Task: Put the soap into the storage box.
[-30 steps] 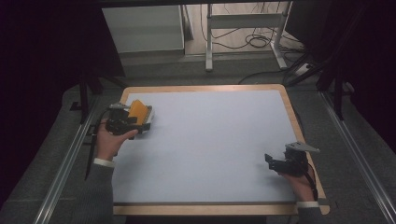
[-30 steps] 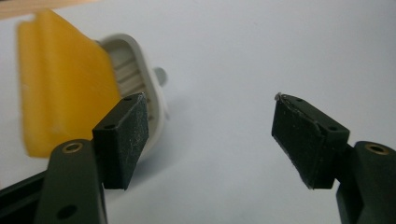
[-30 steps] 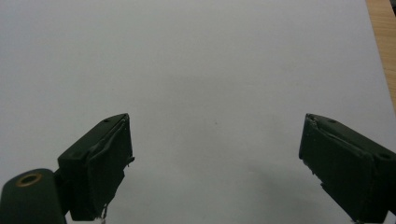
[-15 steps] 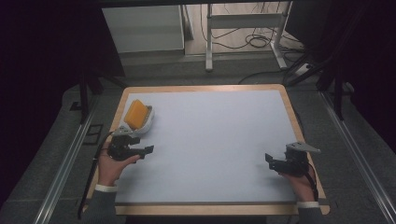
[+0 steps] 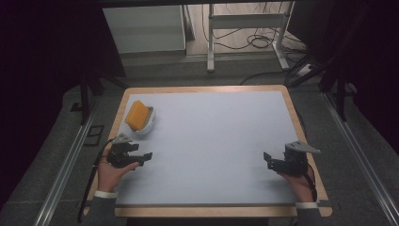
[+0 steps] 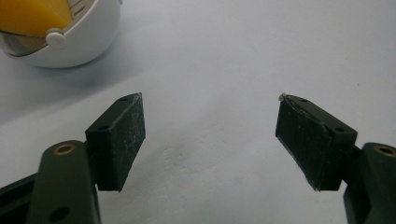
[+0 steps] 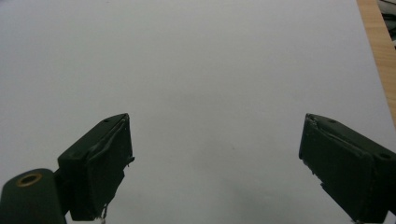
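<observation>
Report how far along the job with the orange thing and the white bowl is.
Done, it seems: the orange block sits in the white bowl near the table's far left corner. In hand: nothing; the left gripper, jaws just opened and empty, sits apart from the bowl. The right gripper rests open. Nothing visible remains.

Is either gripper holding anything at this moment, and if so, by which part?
Nothing is held. The left gripper has open jaws over bare table, apart from the white bowl with the orange sponge. The right gripper is open and empty too.
</observation>
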